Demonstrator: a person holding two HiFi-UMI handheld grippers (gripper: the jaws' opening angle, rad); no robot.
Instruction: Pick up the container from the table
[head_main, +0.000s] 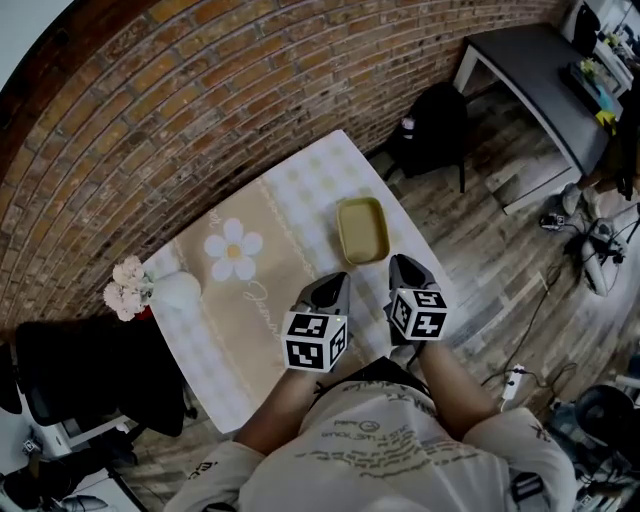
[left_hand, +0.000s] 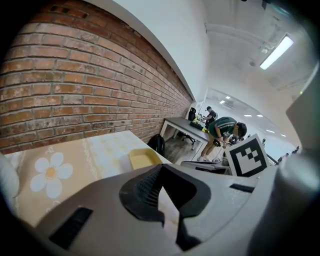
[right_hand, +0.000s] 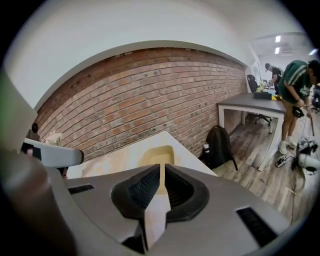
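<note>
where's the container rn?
Head view: container on the right side of the table, just ahead of the gap between the left gripper and right gripper.

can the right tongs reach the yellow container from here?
Likely yes. The yellow container sits on the tablecloth just ahead of the right tongs, with nothing between them. Their jaws look all but closed, so they'd need to open first.

Brick wall (head_main: 150, 90), blk backpack (head_main: 440, 120), grey desk (head_main: 530, 75), pink flowers (head_main: 125, 287).
</note>
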